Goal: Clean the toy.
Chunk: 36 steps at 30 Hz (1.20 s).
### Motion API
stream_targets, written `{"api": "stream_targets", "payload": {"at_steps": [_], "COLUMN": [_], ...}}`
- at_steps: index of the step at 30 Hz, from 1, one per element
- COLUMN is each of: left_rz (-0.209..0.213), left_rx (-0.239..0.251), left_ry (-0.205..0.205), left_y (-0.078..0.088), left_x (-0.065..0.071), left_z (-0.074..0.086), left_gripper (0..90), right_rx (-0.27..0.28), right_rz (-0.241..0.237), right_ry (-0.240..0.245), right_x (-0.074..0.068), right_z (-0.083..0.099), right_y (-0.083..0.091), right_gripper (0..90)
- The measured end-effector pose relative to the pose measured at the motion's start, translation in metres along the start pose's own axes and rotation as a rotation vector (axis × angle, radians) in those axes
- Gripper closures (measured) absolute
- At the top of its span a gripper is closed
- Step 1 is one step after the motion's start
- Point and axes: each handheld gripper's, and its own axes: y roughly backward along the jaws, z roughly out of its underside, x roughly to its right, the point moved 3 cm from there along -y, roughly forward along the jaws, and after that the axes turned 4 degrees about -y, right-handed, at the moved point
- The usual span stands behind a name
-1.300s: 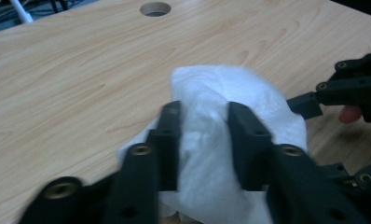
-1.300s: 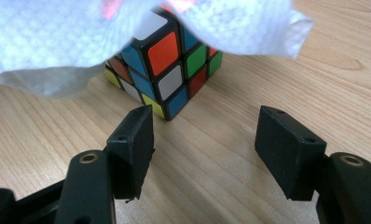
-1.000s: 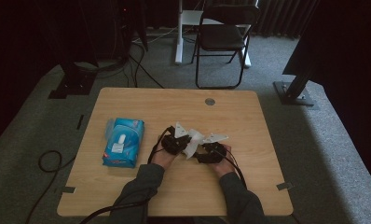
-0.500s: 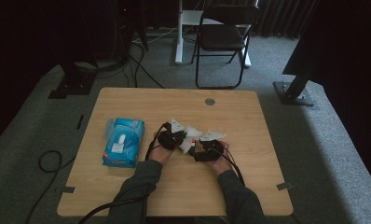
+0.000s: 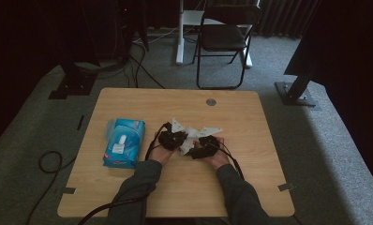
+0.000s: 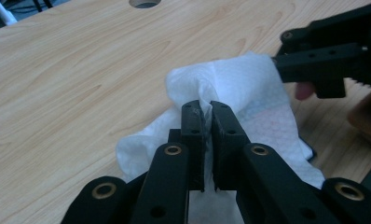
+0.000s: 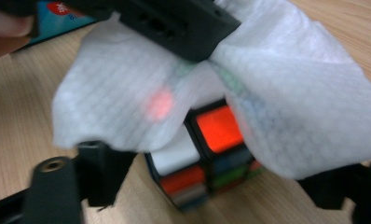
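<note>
A person sat at a light wooden table (image 5: 128, 197), forearms coming in from the near edge, with a black two-jaw gripper in each hand. The two grippers met close together near the middle of the tabletop.

The left gripper (image 6: 203, 122) had its jaws pressed almost together, pinching a fold of a white wet wipe (image 6: 239, 88). The wipe bunched up around the jaws and spread onto the wood beyond them.

The right gripper (image 5: 204, 146) sat just beside the left one. Its jaws stood wide apart and had just been opening. In the right gripper view they flanked a multicoloured puzzle cube (image 7: 211, 154) that rested on the table between them. The pads did not press on it. The white wipe (image 7: 286, 93) hung draped over the top of the cube, hiding most of it. Orange, white and green tiles showed below the wipe's edge. That view was blurred.

To the left of the hands, well apart from them, a blue pack of wipes (image 5: 123, 143) lay flat on the table.

Beyond the table stood a dark folding chair (image 5: 222, 40) on grey carpet.
</note>
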Motion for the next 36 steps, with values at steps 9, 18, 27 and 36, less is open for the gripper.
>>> {"api": "stream_targets", "payload": {"at_steps": [9, 18, 27, 36], "left_rz": [0.011, 0.075, -0.008, 0.070], "left_rx": [-0.007, -0.018, -0.009, -0.006], "left_ry": [-0.015, -0.078, -0.051, -0.090], "left_y": [-0.001, 0.002, 0.001, 0.002], "left_x": [0.005, 0.023, 0.009, 0.020], "left_z": [-0.002, -0.004, -0.001, -0.003], "left_gripper": [85.3, 85.3, 84.8, 85.4], "right_rx": [0.026, 0.055, 0.062, 0.067], "right_rz": [0.048, 0.068, 0.070, 0.067], "right_ry": [0.055, 0.057, 0.052, 0.045], "right_x": [-0.010, -0.016, -0.016, -0.016], "right_z": [0.007, 0.007, 0.008, 0.009], "right_y": [0.004, -0.001, 0.000, 0.000], "right_gripper": [31.1, 33.6, 33.7, 33.6]}}
